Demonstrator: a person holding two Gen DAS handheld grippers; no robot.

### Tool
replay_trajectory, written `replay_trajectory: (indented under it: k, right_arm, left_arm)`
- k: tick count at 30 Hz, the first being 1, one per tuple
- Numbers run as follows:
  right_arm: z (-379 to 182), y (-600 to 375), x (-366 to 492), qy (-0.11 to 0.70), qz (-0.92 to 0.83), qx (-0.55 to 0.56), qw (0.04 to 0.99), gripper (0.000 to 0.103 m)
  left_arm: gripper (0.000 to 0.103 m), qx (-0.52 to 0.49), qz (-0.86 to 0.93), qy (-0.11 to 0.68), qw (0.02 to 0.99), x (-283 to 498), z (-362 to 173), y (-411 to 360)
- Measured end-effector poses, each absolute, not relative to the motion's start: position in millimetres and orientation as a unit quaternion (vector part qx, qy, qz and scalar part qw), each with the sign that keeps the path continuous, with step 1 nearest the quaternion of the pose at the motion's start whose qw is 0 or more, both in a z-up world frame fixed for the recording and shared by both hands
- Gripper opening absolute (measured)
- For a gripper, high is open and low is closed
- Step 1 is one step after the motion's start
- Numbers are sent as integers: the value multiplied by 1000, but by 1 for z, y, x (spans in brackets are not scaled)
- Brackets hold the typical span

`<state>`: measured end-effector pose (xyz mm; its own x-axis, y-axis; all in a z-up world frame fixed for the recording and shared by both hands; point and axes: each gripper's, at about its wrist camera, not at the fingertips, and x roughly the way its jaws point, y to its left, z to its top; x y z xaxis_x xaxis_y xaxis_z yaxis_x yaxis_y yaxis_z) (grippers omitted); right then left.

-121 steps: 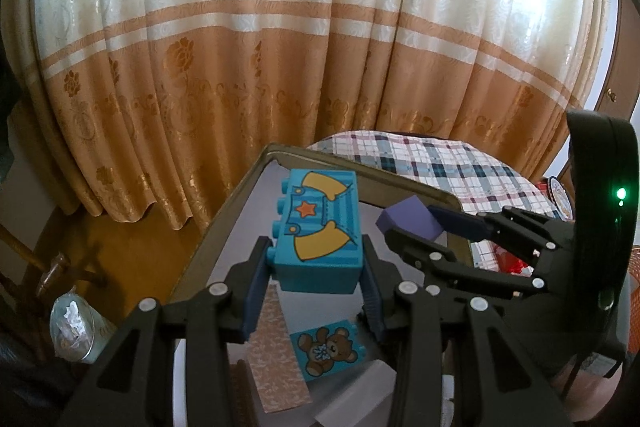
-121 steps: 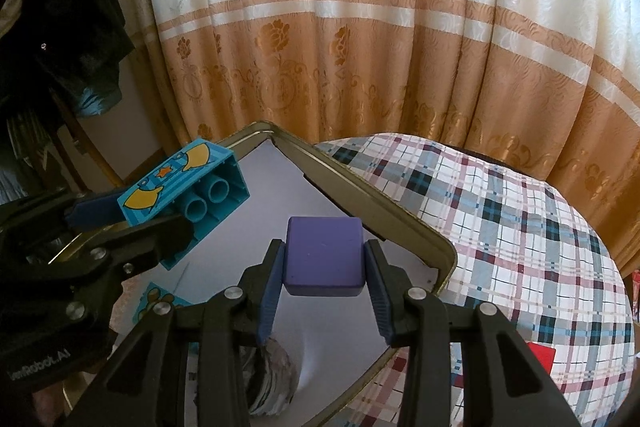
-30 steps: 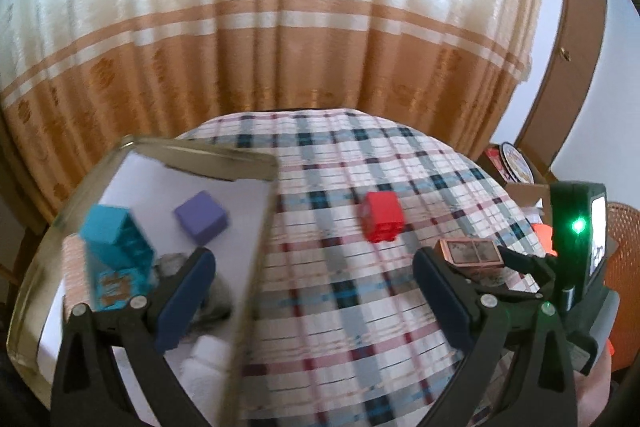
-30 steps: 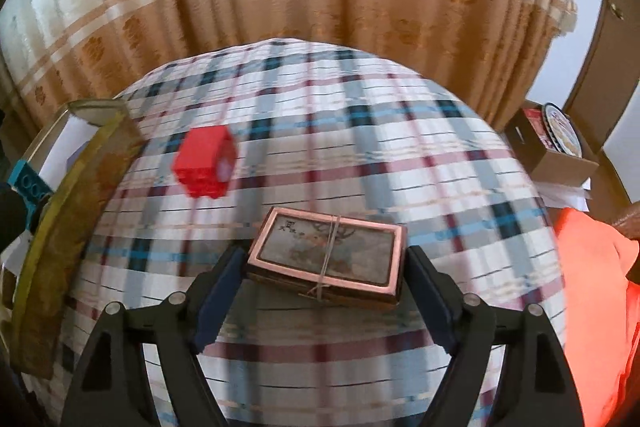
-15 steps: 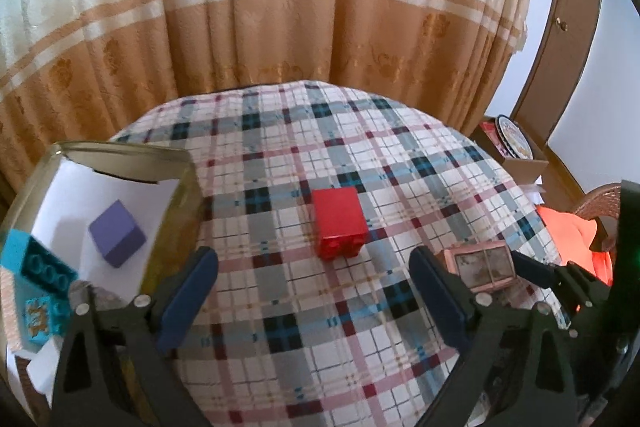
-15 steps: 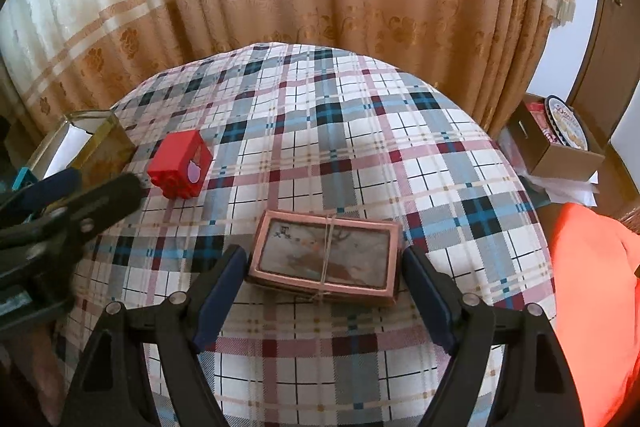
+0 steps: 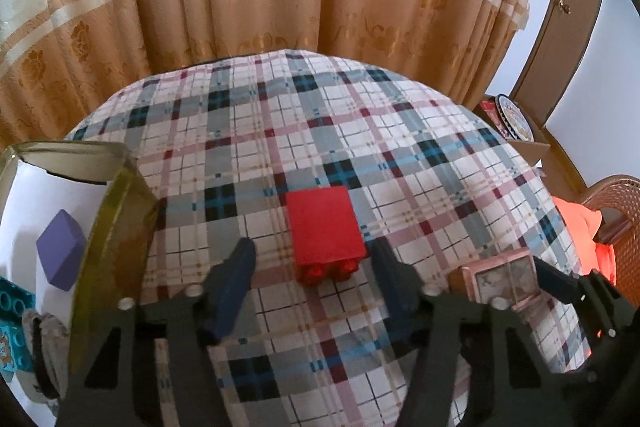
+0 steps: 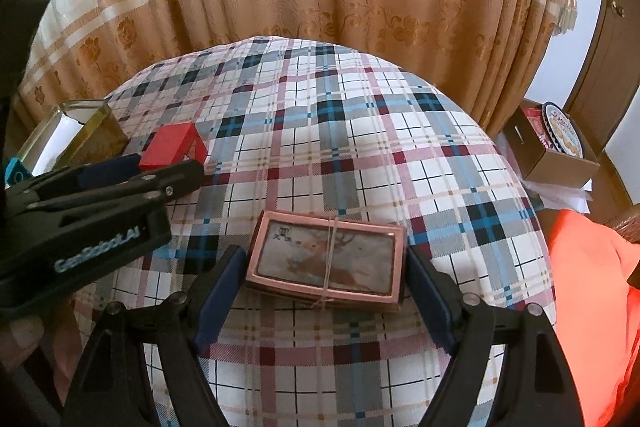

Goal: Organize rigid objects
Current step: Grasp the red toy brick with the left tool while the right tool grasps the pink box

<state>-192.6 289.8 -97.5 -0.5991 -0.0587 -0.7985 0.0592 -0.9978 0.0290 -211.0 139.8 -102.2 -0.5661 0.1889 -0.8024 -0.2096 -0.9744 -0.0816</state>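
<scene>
The left gripper (image 7: 312, 267) has just been closing, its pads not yet touching the one red block (image 7: 324, 227) between them on the plaid tablecloth (image 7: 280, 115). The right gripper (image 8: 324, 291) clamps one pink framed box (image 8: 326, 261). Far left, one gold tray (image 7: 108, 227) holds a purple cube (image 7: 60, 255) and teal bricks (image 7: 12, 307).

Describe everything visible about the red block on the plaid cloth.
The red block is a glossy plastic toy brick, squarish, lying tipped on the plaid tablecloth with a smooth face up and round studs facing the left wrist camera. It sits right of the gold tin. The left tool straddles it; its jaws have just been closing, with gaps showing on both sides of the block.
</scene>
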Motion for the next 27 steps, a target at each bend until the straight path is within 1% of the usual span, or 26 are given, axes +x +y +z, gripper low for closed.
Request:
replay_trajectory:
  k: [1, 2, 3, 6, 17, 27]
  right_arm:
    - [-98, 289, -192, 2, -894, 447, 32, 83]
    - [-97, 290, -192, 2, -894, 446, 33, 83]
    - [-97, 290, -192, 0, -894, 446, 34, 82]
    - [-97, 290, -192, -6, -896, 443, 36, 81]
    - [-97, 288, -192, 0, -896, 442, 38, 81]
    - [-96, 287, -190, 5, -897, 440, 37, 81]
  left_arm:
    - [37, -456, 882, 11, 117, -212, -104, 140]
    - [32, -452, 885, 15, 115, -211, -104, 139]
    - [31, -452, 884, 16, 117, -210, -104, 138]
    - [30, -454, 882, 4, 126, -207, -103, 133]
    - [30, -433, 892, 18, 126, -174, -92, 129]
    - [30, -435, 892, 13, 126, -157, -98, 119]
